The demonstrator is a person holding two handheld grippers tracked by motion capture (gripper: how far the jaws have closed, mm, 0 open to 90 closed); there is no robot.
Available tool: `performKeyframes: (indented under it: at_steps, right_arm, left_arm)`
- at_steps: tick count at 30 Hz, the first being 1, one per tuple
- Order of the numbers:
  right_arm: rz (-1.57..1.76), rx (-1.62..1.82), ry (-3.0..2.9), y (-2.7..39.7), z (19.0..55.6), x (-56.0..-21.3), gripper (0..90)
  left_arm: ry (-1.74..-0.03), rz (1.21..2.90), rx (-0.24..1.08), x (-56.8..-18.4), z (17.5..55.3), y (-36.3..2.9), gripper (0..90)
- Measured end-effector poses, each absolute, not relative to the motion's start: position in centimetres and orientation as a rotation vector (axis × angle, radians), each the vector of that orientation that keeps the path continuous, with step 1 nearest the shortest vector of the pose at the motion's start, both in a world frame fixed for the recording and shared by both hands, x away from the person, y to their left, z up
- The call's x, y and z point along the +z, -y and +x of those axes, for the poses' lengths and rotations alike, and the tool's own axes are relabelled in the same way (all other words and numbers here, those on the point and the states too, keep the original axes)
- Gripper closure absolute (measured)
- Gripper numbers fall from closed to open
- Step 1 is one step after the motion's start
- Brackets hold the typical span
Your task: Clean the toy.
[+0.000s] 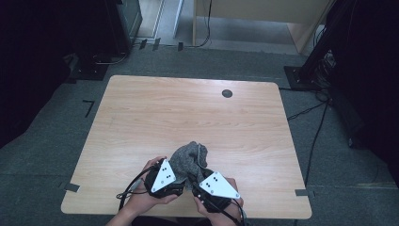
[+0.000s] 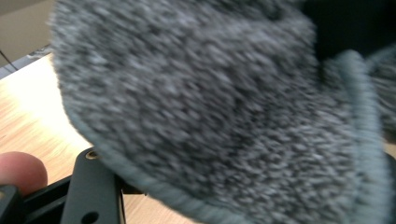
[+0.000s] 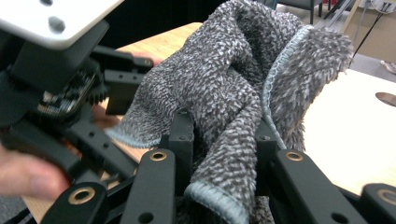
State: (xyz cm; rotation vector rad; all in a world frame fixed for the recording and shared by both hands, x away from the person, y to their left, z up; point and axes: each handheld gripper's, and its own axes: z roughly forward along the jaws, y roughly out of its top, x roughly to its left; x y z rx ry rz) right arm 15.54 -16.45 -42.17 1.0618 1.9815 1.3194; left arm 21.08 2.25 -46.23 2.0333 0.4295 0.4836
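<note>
A wooden table fills the middle of the high view. A round dark grommet sits near its upper right edge. Grey carpet lies all around it, with dark tape marks at the left and a tape piece at the lower right. A black cable runs down the right side. A pale wooden desk stands at the top, and a dark stand base at the upper left.

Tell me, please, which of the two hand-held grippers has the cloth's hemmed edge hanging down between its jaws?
The right hand-held gripper: the grey cloth drapes between its two black jaws, hem lowest. The left hand-held gripper grips the cloth from its other side.
</note>
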Motion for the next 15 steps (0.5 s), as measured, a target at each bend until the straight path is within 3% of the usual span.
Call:
performKeyframes:
  at_steps: [3, 8, 15]
  right_arm:
    - [1.12, 1.323, -1.949, 17.5, 16.2, -42.1, 70.3]
    - [1.171, 1.295, -1.916, 18.9, 16.8, -42.4, 70.4]
    - [1.109, 1.332, -1.974, 17.2, 16.0, -42.8, 70.4]
  left_arm:
    - [-0.381, 2.033, 0.491, -46.0, 20.7, -2.1, 34.0]
    - [-0.459, 2.007, 0.503, -45.6, 21.6, -2.9, 34.0]
    - [-0.479, 2.026, 0.485, -46.2, 21.7, -2.7, 34.0]
